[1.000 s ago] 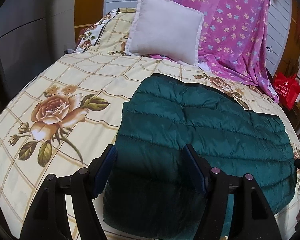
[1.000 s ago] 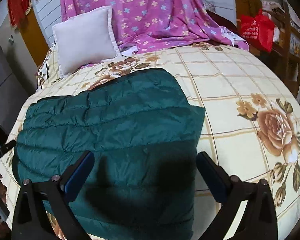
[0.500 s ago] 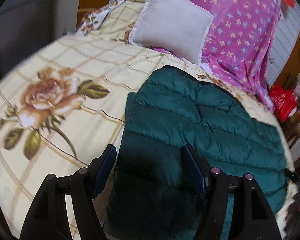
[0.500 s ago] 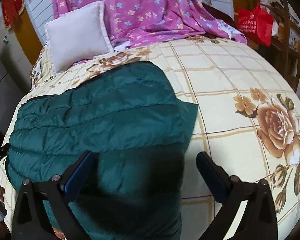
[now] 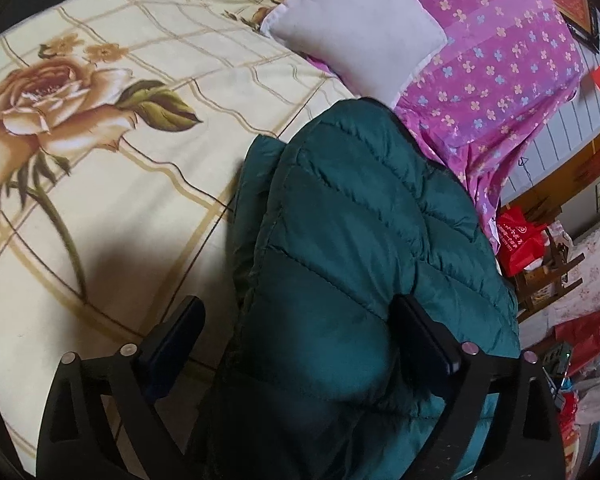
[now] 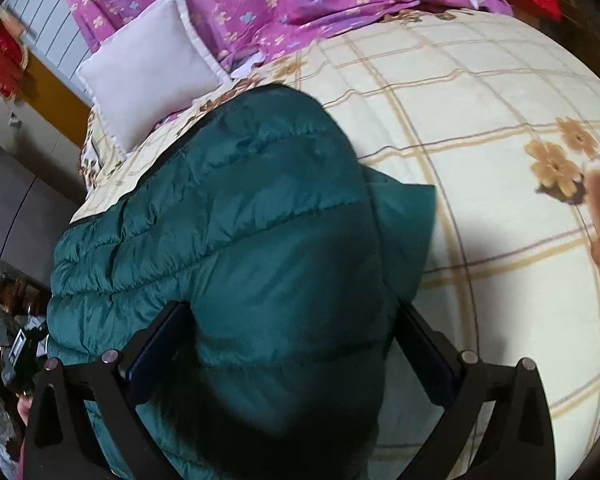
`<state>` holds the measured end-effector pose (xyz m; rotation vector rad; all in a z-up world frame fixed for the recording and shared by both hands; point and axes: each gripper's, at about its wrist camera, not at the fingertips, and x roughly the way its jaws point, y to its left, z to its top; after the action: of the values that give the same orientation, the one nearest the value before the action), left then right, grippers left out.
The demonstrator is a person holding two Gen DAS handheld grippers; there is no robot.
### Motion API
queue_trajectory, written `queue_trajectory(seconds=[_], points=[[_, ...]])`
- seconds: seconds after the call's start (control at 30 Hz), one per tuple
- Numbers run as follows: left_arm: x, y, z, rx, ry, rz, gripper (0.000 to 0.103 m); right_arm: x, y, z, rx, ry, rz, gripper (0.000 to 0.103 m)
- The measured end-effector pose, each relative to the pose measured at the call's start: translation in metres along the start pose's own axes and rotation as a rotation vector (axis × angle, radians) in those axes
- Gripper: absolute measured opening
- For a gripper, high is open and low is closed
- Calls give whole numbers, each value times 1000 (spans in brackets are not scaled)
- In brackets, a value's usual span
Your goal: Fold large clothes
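1. Down jacket: dark teal, quilted in horizontal puffed channels with a glossy shell.
2. State: folded into a compact, thick bundle; a flat layer of the same fabric projects from beneath its edge.
3. Position: lies on the bed, its far end near the pillow, its near end in shadow.

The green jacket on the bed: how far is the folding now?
The green jacket already lies on the bed as a compact folded block. In hand: both tools, left and right, hang open over its near end, gripping nothing. Left: probably one more fold.
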<state>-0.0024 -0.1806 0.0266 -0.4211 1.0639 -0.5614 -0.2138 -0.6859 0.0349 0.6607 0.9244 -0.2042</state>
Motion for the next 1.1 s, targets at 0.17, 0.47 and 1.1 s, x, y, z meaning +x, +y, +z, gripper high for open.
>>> queue_trajectory(seconds=[0.17,0.47,1.1], points=[[2,0,-2,4,-7,1,85,6,3,4,-42,38,5,103],[-1,6,-2,-9,-12,-25,86,3,-20,4,25,4,76,103],[-25,-48,-19,223,-58,77,22,-23,28,-15,-84,-58,108,52]])
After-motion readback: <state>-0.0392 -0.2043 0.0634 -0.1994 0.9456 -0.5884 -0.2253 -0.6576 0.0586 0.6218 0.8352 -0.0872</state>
